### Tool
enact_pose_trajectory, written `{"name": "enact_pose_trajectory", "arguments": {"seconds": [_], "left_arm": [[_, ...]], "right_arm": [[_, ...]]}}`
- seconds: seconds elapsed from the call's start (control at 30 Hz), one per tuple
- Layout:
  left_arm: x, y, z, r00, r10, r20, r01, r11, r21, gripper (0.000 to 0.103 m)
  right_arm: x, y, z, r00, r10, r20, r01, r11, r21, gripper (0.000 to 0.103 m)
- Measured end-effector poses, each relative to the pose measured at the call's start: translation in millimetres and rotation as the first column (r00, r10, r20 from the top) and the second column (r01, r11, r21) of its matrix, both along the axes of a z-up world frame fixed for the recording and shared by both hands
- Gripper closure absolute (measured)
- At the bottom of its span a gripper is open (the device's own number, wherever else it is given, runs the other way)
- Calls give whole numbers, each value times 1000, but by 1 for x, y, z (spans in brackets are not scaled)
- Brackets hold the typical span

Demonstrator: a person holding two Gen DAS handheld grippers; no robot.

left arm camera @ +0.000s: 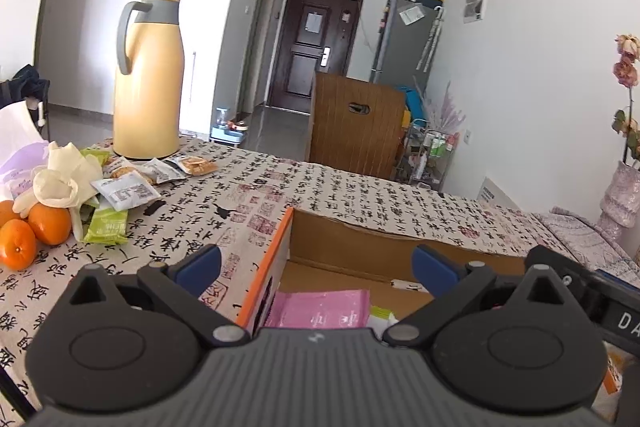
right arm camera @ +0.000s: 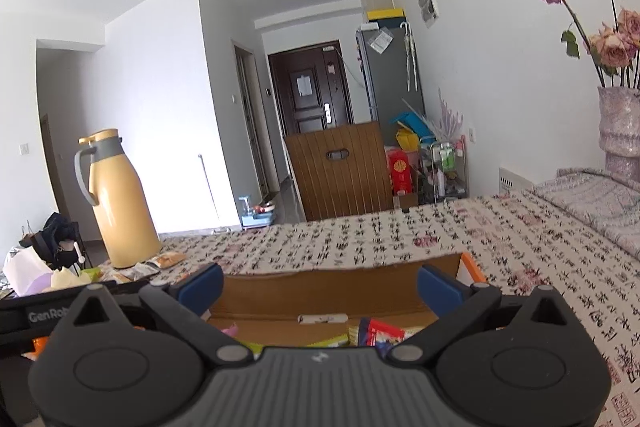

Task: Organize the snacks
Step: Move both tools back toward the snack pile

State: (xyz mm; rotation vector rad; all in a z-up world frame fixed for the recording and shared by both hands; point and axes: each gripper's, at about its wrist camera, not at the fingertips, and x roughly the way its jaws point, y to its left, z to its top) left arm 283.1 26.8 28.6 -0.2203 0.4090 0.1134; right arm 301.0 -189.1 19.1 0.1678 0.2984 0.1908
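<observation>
Left gripper (left arm camera: pixel 317 265) wide over cardboard box (left arm camera: pixel 384 239) on calligraphy-print tablecloth (left arm camera: pixel 360 187).

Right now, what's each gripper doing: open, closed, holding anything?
Left gripper: open, holding nothing, over the cardboard box.
Right gripper: open, holding nothing, over the same box.

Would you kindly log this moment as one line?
left tool open | right tool open | both over box | snacks by jug
</observation>
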Motion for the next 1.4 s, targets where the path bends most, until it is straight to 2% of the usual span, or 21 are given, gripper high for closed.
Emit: {"name": "enact_pose_trajectory", "arguments": {"seconds": [0.33, 0.67, 1.03, 1.4], "left_arm": [[-25, -1, 30, 999, 31, 32, -32, 999, 35, 0], [-69, -11, 36, 999, 15, 28, -17, 998, 58, 0], [-121, -22, 17, 1000, -13, -11, 13, 998, 59, 0], [-165, -8, -13, 996, -9, -87, 12, 999, 43, 0]], "right_arm": [[-17, 5, 18, 1000, 10, 10, -9, 1000, -26, 0], [-66, -13, 19, 1000, 11, 6, -11, 1000, -28, 0], [-117, -39, 2, 1000, 5, -21, -5, 999, -34, 0], [-155, -48, -28, 995, 7, -104, -13, 998, -54, 0]]}}
